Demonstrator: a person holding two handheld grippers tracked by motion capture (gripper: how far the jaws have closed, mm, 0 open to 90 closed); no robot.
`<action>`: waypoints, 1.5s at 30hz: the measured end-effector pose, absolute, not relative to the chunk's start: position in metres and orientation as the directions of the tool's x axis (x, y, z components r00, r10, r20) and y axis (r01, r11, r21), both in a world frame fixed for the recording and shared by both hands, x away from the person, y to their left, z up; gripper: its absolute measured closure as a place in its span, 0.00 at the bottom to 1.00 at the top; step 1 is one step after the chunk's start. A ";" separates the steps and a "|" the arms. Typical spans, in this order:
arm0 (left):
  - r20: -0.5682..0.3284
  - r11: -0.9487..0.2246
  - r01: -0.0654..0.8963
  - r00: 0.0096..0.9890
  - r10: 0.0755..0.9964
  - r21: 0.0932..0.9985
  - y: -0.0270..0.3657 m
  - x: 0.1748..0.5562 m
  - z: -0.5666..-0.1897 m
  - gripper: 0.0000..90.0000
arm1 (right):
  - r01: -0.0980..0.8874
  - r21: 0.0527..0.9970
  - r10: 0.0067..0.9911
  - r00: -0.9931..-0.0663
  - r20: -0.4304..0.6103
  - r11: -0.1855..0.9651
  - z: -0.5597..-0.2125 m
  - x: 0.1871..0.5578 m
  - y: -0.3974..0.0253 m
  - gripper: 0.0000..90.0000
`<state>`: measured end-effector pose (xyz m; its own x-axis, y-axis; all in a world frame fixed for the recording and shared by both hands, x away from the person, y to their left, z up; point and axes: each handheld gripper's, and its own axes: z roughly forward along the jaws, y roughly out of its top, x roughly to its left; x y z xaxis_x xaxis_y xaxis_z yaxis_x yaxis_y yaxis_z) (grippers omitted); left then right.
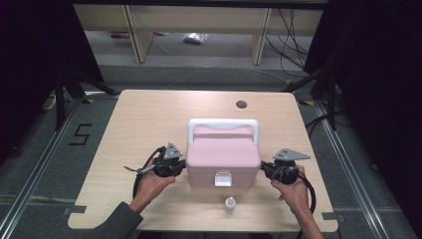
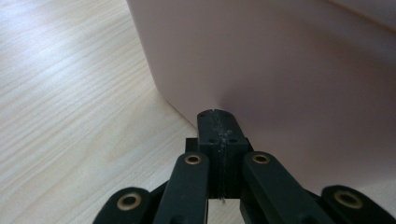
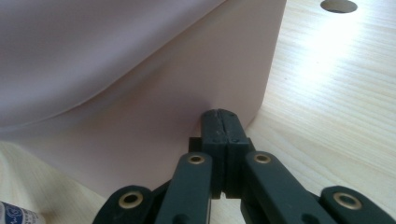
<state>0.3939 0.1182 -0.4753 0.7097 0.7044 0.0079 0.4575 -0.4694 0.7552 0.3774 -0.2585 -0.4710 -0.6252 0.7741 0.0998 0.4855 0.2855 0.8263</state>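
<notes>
A pink lidded box (image 1: pixel 223 160) with a white handle (image 1: pixel 223 123) and a white front latch (image 1: pixel 222 179) stands in the middle of the wooden table (image 1: pixel 144 114). My left gripper (image 1: pixel 182 168) is shut, its tips pressed against the box's left wall (image 2: pixel 280 70). On the other side my right gripper (image 1: pixel 263 168) is shut too, tips against the box's right wall (image 3: pixel 163 107). Neither holds anything between its jaws. A small white bottle (image 1: pixel 229 203) stands in front of the box, and its label edge (image 3: pixel 16 215) is at the lower left of the right gripper view.
A round cable hole (image 1: pixel 241 104) lies in the table behind the box. Black tape marks (image 1: pixel 79 134) are on the floor to the left. Wooden desk legs and cables (image 1: pixel 288 45) stand beyond the far edge. Dark curtains flank both sides.
</notes>
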 end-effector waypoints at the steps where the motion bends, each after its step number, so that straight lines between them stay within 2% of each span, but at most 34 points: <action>1: 0.010 -0.470 0.459 0.707 0.707 0.754 0.119 0.394 -0.475 1.00 | 0.477 0.829 0.767 -0.634 0.094 0.293 -0.471 0.378 -0.259 1.00; 3: 0.009 -0.468 0.460 0.706 0.708 0.755 0.121 0.393 -0.475 1.00 | 0.502 0.823 0.769 -0.625 0.134 0.265 -0.472 0.377 -0.256 1.00; 6: 0.007 -0.465 0.460 0.705 0.709 0.757 0.123 0.391 -0.476 1.00 | 0.478 0.827 0.765 -0.637 0.094 0.297 -0.471 0.377 -0.255 1.00; 7: 0.006 -0.458 0.463 0.698 0.716 0.759 0.123 0.390 -0.476 1.00 | 0.496 0.821 0.770 -0.628 0.114 0.283 -0.471 0.376 -0.254 1.00; 12: -0.004 -0.449 0.466 0.697 0.717 0.762 0.125 0.391 -0.477 1.00 | 0.471 0.830 0.762 -0.642 0.090 0.299 -0.471 0.378 -0.254 1.00; 13: -0.003 -0.461 0.470 0.702 0.712 0.753 0.126 0.391 -0.476 0.99 | 0.471 0.830 0.768 -0.635 0.083 0.300 -0.471 0.378 -0.254 0.95; 16: -0.022 -0.449 0.480 0.701 0.713 0.753 0.130 0.395 -0.476 0.89 | 0.489 0.822 0.787 -0.611 0.083 0.293 -0.471 0.379 -0.256 0.87; 18: -0.040 -0.434 0.492 0.695 0.718 0.755 0.134 0.398 -0.478 0.89 | 0.511 0.818 0.796 -0.595 0.113 0.266 -0.472 0.378 -0.255 0.85; 20: -0.054 -0.425 0.505 0.688 0.723 0.752 0.137 0.400 -0.480 0.86 | 0.499 0.812 0.806 -0.589 0.062 0.302 -0.471 0.378 -0.261 0.83; 24: -0.061 -0.416 0.513 0.682 0.729 0.751 0.141 0.404 -0.478 0.81 | 0.520 0.809 0.823 -0.563 0.081 0.276 -0.472 0.376 -0.274 0.78; 25: -0.060 -0.419 0.515 0.681 0.730 0.748 0.141 0.405 -0.477 0.78 | 0.543 0.804 0.832 -0.543 0.115 0.243 -0.473 0.373 -0.273 0.77; 26: -0.055 -0.417 0.518 0.673 0.737 0.747 0.142 0.406 -0.476 0.75 | 0.521 0.811 0.829 -0.553 0.081 0.268 -0.473 0.373 -0.277 0.76; 30: -0.084 -0.412 0.543 0.672 0.736 0.732 0.147 0.411 -0.474 0.62 | 0.541 0.797 0.832 -0.547 0.092 0.268 -0.474 0.367 -0.283 0.69; 34: -0.090 -0.408 0.562 0.658 0.748 0.720 0.154 0.414 -0.473 0.55 | 0.555 0.789 0.847 -0.525 0.086 0.264 -0.473 0.361 -0.285 0.60; 39: -0.105 -0.396 0.580 0.646 0.757 0.712 0.162 0.417 -0.467 0.53 | 0.556 0.781 0.857 -0.513 0.052 0.286 -0.473 0.355 -0.285 0.55; 45: -0.110 -0.416 0.571 0.670 0.734 0.708 0.163 0.417 -0.458 0.52 | 0.572 0.773 0.856 -0.511 0.073 0.275 -0.476 0.347 -0.285 0.51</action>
<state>0.4175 0.1629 -0.4577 0.6701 0.7341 -0.1097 0.5712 -0.4156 0.7079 0.3473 -0.2853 -0.4761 -0.5112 0.8563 0.0733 0.5721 0.2754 0.7726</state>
